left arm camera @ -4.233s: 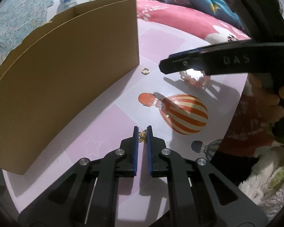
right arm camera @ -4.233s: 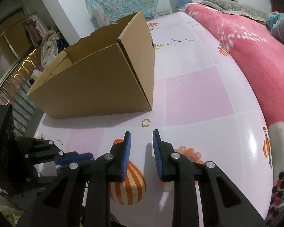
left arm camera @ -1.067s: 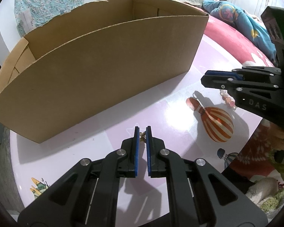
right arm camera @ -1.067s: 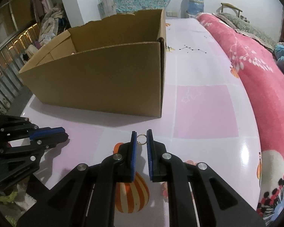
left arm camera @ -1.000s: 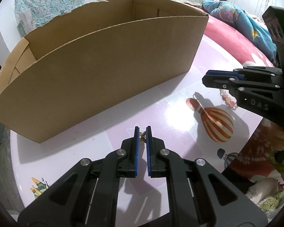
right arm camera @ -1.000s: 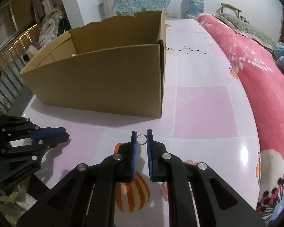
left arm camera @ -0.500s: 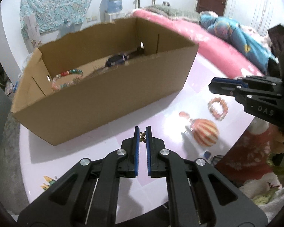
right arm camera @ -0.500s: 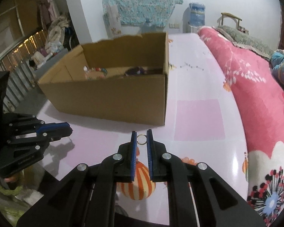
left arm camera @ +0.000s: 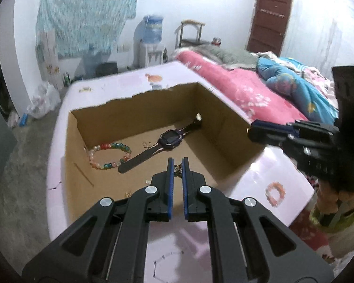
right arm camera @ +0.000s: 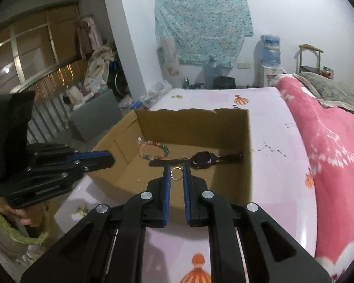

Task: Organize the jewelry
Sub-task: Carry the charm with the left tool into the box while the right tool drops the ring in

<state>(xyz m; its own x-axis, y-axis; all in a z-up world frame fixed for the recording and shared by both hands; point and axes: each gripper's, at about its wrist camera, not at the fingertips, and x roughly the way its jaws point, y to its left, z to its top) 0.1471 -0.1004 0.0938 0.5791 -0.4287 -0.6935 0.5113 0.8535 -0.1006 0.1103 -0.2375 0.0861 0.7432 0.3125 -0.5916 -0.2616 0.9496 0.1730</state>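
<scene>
My left gripper (left arm camera: 177,165) is shut on a small gold butterfly charm (left arm camera: 177,168) and holds it above the open cardboard box (left arm camera: 233,122). My right gripper (right arm camera: 176,171) is shut on a gold ring (right arm camera: 176,173), also above the box (right arm camera: 244,146). Inside the box lie a coloured bead bracelet (left arm camera: 109,155) and a dark wristwatch (left arm camera: 168,139); both also show in the right wrist view, the bracelet (right arm camera: 153,151) and the watch (right arm camera: 203,160). A pink bead bracelet (left arm camera: 275,192) lies on the table right of the box.
The box stands on a pink patterned table (right arm camera: 278,127). A pink bed (right arm camera: 330,141) runs along the table's right side. A water dispenser (left arm camera: 152,40) and a chair (left arm camera: 192,33) stand by the far wall. Small gold bits (left arm camera: 128,193) lie on the box floor.
Both grippers have risen from table level to above the box rim and moved over it, each still holding its piece. The box's inside has come into view.
</scene>
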